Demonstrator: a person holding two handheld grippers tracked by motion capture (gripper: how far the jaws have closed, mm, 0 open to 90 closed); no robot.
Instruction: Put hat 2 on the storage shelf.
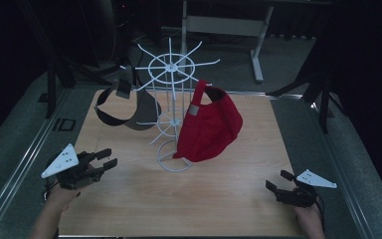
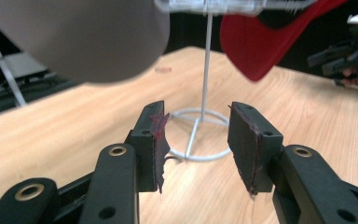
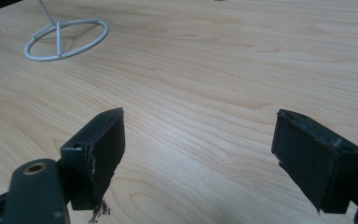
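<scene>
Two caps hung on the white wire rack already: red cap at 3 o'clock of the pole, grey cap at 9 o'clock. Nothing left lying on the wooden table. Looks about done. Left gripper jaws apart, holding nothing. Right gripper jaws wide apart, empty too. Rack top blurry and cut off in left gripper view.

Dim room, dark walls; grey carpet; white desk frame at back.
</scene>
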